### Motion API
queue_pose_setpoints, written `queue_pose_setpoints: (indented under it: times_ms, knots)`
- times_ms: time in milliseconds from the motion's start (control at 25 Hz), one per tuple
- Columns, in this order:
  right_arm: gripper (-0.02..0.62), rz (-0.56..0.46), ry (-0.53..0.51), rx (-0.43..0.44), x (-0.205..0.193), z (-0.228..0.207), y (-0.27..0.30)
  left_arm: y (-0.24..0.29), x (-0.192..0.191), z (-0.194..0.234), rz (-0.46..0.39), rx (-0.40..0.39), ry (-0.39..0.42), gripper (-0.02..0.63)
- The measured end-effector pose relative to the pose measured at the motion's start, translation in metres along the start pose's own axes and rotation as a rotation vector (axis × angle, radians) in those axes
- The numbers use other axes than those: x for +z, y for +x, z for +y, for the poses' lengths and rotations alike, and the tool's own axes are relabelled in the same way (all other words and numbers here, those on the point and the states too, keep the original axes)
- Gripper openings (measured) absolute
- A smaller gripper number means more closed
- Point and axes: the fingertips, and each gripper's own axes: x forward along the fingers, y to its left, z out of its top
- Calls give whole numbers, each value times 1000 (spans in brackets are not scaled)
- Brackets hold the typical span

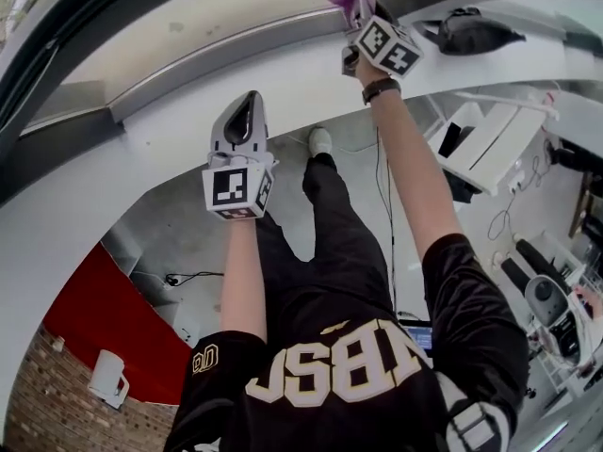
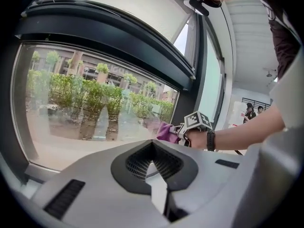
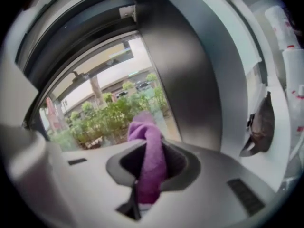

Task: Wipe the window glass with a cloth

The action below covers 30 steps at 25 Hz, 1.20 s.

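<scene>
Right gripper (image 1: 359,9): jaws pinched on a purple cloth (image 3: 151,152). The cloth runs up between them and its bunched free end sticks out past the tips. That end is up at the glass (image 2: 95,103), low in the pane, beside the dark post (image 3: 190,80) to the gripper's right. In the left gripper view the cloth meets its own faint reflection in the pane, so it looks to be in contact; the right gripper view is too blurred to confirm.

Left gripper (image 1: 247,109): jaws pressed together with nothing between them. It is held off the glass over the white sill (image 1: 283,73), to the left of the right gripper and lower, well apart from the cloth.

Surroundings: a black bag (image 1: 471,31) lies on the sill to the right of the right gripper, beyond the post. A dark watch (image 1: 380,88) is on the wrist behind that gripper. Green shrubs (image 2: 90,96) show through the glass ahead of both tools. Nothing stands between the cloth and the pane.
</scene>
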Motion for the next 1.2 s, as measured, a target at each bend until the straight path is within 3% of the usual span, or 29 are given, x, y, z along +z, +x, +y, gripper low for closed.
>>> queue_pose_setpoints:
  times_ms: [160,320,480,680,840,1040,1200]
  knots:
    - [75,13,-26,33,-12,17,-4,-4,2,10,-4,16,3,14]
    - [75,81,-118,184,-65,102,-6,-36,4,51,-10,79,-6,13]
    - [75,149,-233,417,-136,237,-11,-94,-1,119,-10,173,-9,13]
    - [75,251,-425,777,-241,435,-32,-181,-5,221,-9,333,-16,12]
    - [75,340,-489,962,-315,556,-48,-243,-4,278,-7,432,-21,13]
    - [75,366,-493,1029,-371,649,-39,-297,-10,318,8,520,-13,12]
    - [75,323,-419,946,-356,648,-8,-297,-22,329,11,503,-29,12]
